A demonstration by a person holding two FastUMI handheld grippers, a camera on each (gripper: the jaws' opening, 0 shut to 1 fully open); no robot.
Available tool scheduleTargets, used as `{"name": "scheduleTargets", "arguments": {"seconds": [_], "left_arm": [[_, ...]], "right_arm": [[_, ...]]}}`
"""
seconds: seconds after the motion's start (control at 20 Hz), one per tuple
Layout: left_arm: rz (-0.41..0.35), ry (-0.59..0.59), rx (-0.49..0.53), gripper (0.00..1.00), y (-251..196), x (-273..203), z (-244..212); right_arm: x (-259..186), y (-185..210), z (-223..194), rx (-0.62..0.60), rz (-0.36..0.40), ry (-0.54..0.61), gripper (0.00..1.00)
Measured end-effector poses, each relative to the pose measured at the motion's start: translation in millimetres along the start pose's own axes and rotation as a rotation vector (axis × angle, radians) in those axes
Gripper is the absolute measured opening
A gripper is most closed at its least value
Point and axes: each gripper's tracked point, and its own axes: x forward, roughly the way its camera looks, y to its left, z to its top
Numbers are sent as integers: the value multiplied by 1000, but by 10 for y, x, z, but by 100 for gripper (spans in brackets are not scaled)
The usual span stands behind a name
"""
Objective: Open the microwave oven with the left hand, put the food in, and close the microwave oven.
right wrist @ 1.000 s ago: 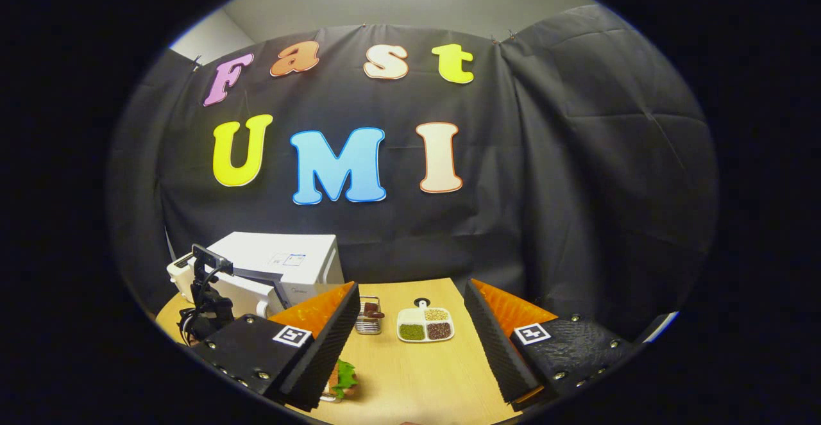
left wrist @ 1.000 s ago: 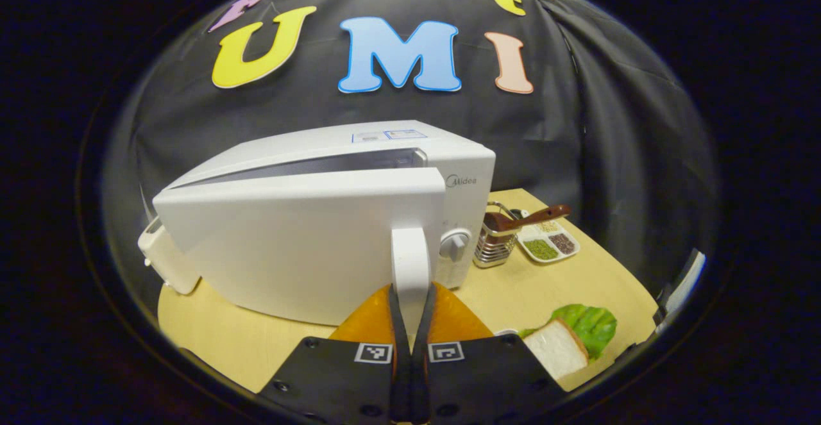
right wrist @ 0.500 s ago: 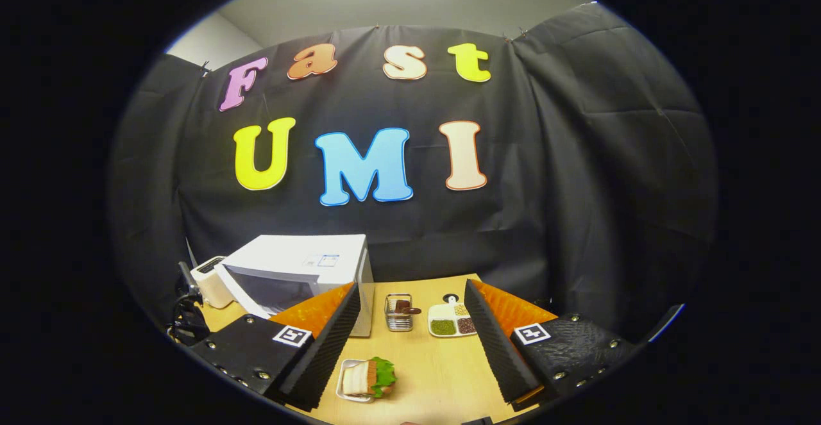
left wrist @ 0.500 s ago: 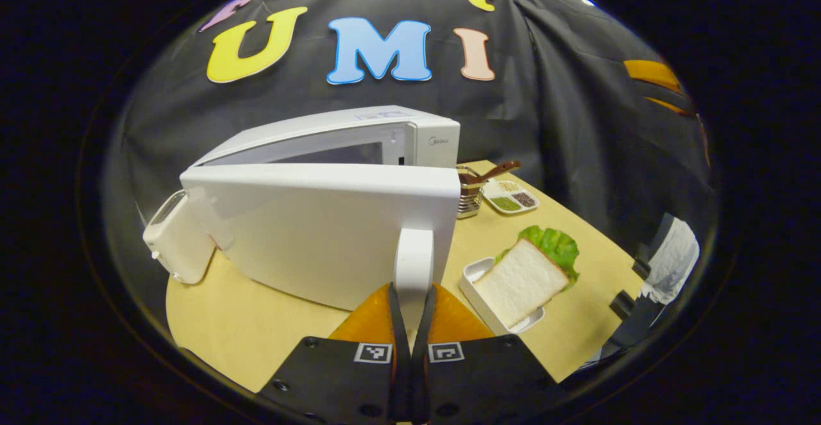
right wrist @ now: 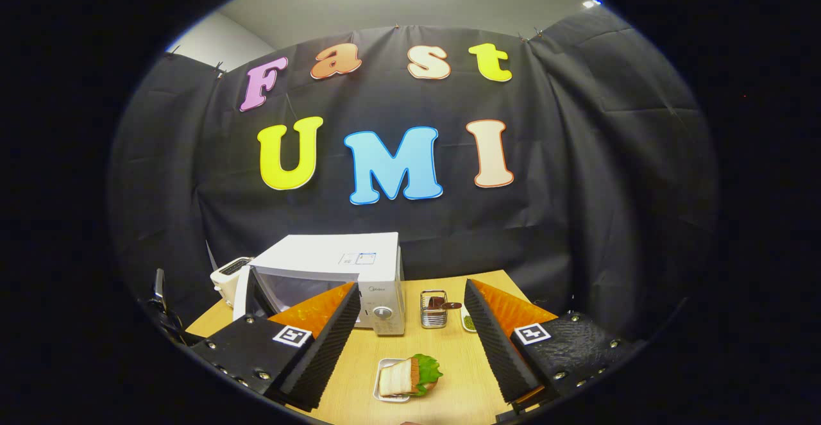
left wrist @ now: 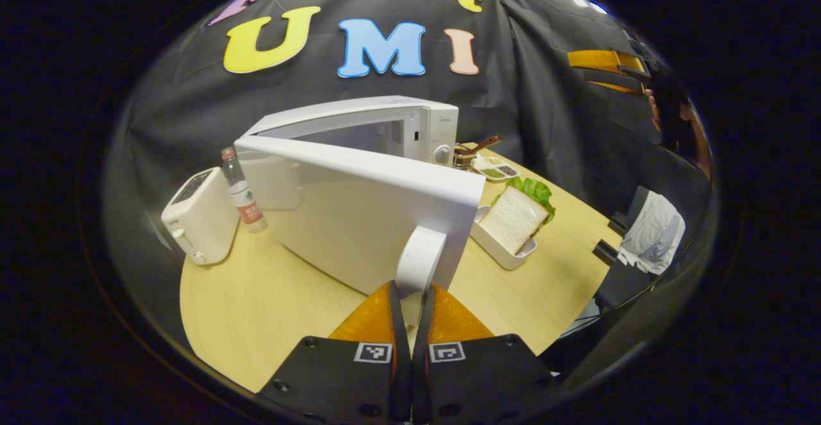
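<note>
In the left gripper view we see our left gripper point(left wrist: 408, 297) clamped on the door handle point(left wrist: 420, 259) of the microwave oven point(left wrist: 385, 127), both fingers pressing on the lower end of that white upright bar. The door point(left wrist: 359, 210) stands swung out towards us, its outer face spreading up and to the left from the fingers, and behind its top edge we look into the pale oven cavity point(left wrist: 356, 138). To the right of the fingers, just past the door's free edge, sits a white tray point(left wrist: 497, 252) holding the food: a slice of bread point(left wrist: 512, 218) leaning on a green lettuce leaf point(left wrist: 533, 190). Farther ahead on that side stand a metal holder point(left wrist: 463, 158) and a divided dish point(left wrist: 497, 171), close to the oven's front corner. To the left of the door we see a clear bottle point(left wrist: 242, 191) and a white toaster point(left wrist: 200, 216), all on the wooden table point(left wrist: 256, 309).

In the right gripper view our right gripper point(right wrist: 410, 332) is held above the table with its fingers spread wide and nothing between them. The tray of food point(right wrist: 405, 377) lies below, in the gap between the fingers. The oven point(right wrist: 333, 277) sits ahead and to the left, partly behind the left finger, its door point(right wrist: 242, 293) hanging open.
</note>
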Motion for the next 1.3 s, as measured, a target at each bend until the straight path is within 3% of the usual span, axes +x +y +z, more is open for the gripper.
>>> {"name": "scheduleTargets", "arguments": {"seconds": [0.4, 0.65, 0.85, 1.05, 1.3], "left_arm": [[122, -27, -141, 7, 804, -736, -535], [152, -37, -155, 7, 1230, -935, -663], [203, -44, -166, 7, 1532, -1069, -754], [259, -53, -187, 7, 1711, -1124, -782], [326, -52, -214, 7, 1739, -1141, -811]], "right_arm": [[-1, 623, -136, -26, 62, 28, 99], [46, 740, -272, -39, 79, 82, 99], [76, 405, -506, -48, -8, 165, 99], [246, -60, -984, -46, -43, 289, 99], [467, -390, -1830, 51, 6, 519, 99]]}}
